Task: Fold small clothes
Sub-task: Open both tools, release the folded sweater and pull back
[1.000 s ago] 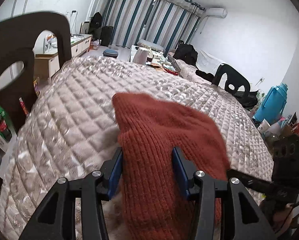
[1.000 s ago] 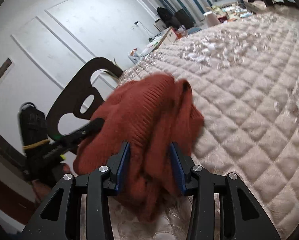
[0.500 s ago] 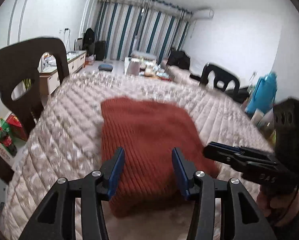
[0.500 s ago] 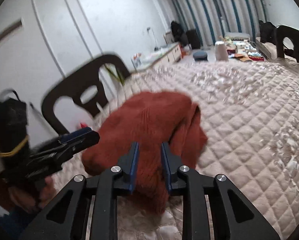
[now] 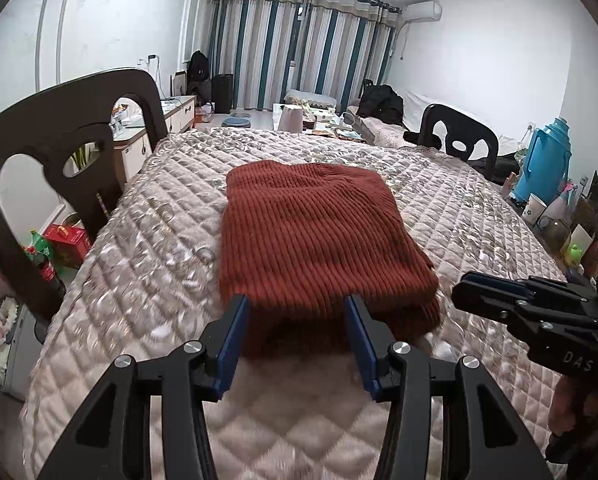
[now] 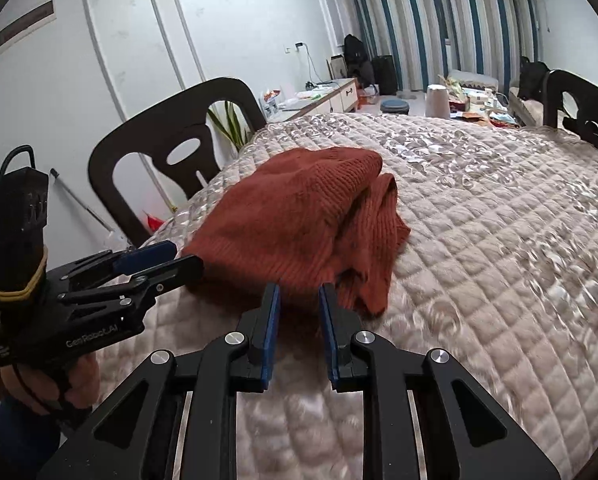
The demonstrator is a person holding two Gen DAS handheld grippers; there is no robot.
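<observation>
I think the folding is nearly done. The sweater (image 5: 319,236) lies on the counter (image 5: 147,248), which has a quilted cover over it. It is folded into a thick, almost square pile near the edge closest to me. From the left camera the top looks flat and neat.

My left gripper (image 5: 297,330) is just in front of the sweater's near edge. Its jaws are apart and hold nothing; the blue pads do not press on the cloth. My right gripper (image 6: 299,322) is at the near right corner of the pile. Its jaws are close together with a small gap, and I see only the cover in that gap, so it holds nothing too. Both are let go.

What may be left: from the right camera, the right side of the pile looks messy. A loose fold, maybe a sleeve, bulges out and hangs lower than the top layer. I would tuck or smooth that. I see no other clothes waiting on the counter.

Some things I cannot see. The under layers of the pile are hidden, so I cannot tell if they are folded well. The far edge is hidden behind the top. The near part of the cover looks blurry. The hand (image 6: 47,380) on the left gripper is cut off by the picture's edge.
</observation>
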